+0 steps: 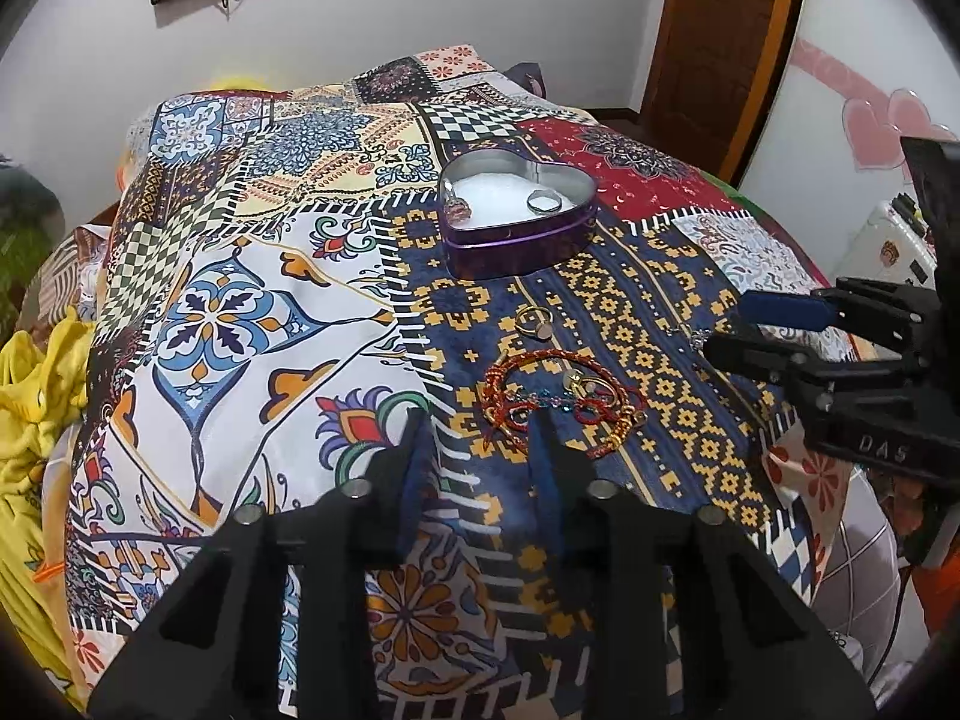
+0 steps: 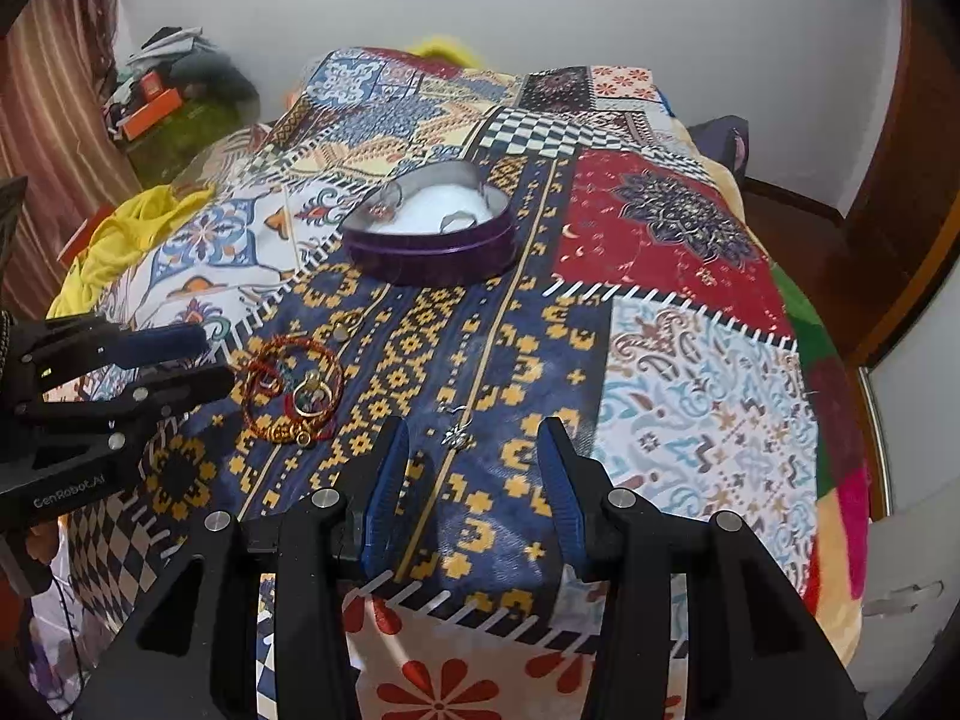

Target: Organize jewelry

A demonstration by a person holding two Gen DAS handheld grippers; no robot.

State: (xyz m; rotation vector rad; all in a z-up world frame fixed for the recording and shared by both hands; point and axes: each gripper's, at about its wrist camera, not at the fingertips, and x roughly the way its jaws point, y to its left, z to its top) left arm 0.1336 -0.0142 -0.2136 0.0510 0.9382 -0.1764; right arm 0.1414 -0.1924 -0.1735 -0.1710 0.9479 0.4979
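Note:
A purple heart-shaped tin with white lining stands on the patterned bedspread, holding a clear ring and a small pinkish piece. It also shows in the right wrist view. A pile of red and gold bracelets lies just beyond my open, empty left gripper; the pile is at left in the right wrist view. A gold ring lies between pile and tin. A small silver earring lies between the fingers of my open right gripper.
Yellow cloth hangs off the bed's left side. A wooden door stands at the back right. Orange boxes and clutter sit on the floor at far left. The bed edge drops off close to both grippers.

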